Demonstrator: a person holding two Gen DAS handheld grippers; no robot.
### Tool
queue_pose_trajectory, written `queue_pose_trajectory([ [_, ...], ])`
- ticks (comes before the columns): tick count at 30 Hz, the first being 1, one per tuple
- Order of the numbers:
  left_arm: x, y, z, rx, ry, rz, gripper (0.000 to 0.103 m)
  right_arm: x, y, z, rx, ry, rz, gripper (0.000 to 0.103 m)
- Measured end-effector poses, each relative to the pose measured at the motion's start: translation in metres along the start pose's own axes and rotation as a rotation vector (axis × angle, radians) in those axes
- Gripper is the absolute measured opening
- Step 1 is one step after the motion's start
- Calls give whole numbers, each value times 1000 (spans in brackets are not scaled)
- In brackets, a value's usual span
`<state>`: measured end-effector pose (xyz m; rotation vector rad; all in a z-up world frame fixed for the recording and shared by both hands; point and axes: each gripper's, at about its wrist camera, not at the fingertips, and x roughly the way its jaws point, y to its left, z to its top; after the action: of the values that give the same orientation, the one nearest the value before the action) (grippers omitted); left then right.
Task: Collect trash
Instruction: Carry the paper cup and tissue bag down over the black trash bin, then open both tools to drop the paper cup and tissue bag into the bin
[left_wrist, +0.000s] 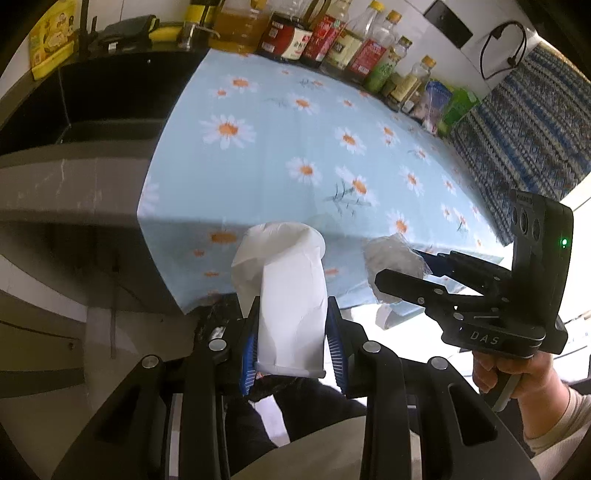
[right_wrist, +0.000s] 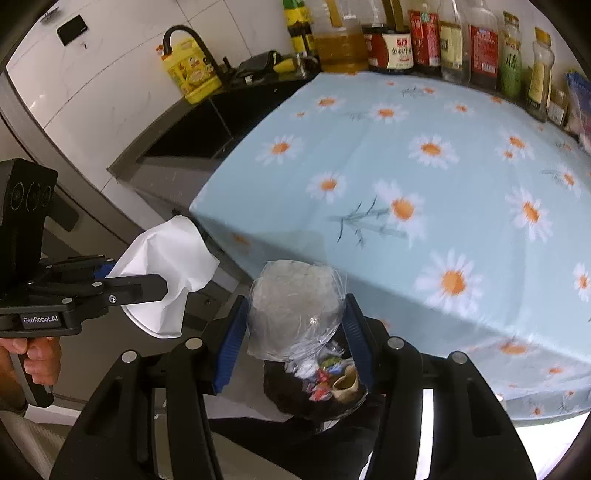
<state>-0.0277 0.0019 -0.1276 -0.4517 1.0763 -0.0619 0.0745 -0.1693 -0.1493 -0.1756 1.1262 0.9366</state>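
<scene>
My left gripper (left_wrist: 291, 310) is shut on a crushed white paper cup (left_wrist: 288, 280), which sticks out upward past the blue pads (left_wrist: 249, 354). In the right wrist view the same cup (right_wrist: 166, 266) and the left gripper (right_wrist: 147, 277) are at the left. My right gripper (right_wrist: 295, 301) is shut on a crumpled wad of clear plastic (right_wrist: 291, 295). That wad (left_wrist: 391, 254) and the right gripper (left_wrist: 399, 266) also show at the right of the left wrist view. Both grippers hang off the front edge of the daisy tablecloth (right_wrist: 424, 166). Below the right one is a black-lined trash bin (right_wrist: 280, 398) holding several wrappers.
Sauce and oil bottles (right_wrist: 424, 37) line the back of the table (left_wrist: 325, 40). A dark sink (right_wrist: 192, 136) with a black faucet (right_wrist: 192, 40) and a yellow detergent bottle (right_wrist: 188, 74) lies to the left. A blue patterned cloth (left_wrist: 535, 129) covers something at the right.
</scene>
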Motion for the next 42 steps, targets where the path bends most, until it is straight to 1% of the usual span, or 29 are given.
queue_pose_trajectory([
  [10, 28, 10, -27, -18, 91, 5, 31, 27, 2, -23, 20, 75, 14, 53],
  [23, 68, 24, -47, -65, 193, 5, 31, 54, -10, -30, 52, 138, 22, 53],
  [37, 78, 27, -38, -82, 210, -8, 32, 59, -18, -25, 73, 148, 28, 53],
  [38, 79, 27, -37, -83, 212, -8, 32, 58, -20, -24, 78, 147, 26, 54],
  [39, 80, 27, -37, -86, 216, -8, 35, 58, -22, -23, 84, 145, 25, 55],
  [40, 81, 28, -36, -89, 220, -5, 37, 57, -23, -22, 92, 143, 27, 64],
  [41, 81, 29, -35, -95, 222, -6, 41, 57, -25, -22, 99, 140, 30, 67],
  [42, 82, 29, -34, -99, 224, -8, 42, 57, -26, -21, 106, 139, 32, 67],
])
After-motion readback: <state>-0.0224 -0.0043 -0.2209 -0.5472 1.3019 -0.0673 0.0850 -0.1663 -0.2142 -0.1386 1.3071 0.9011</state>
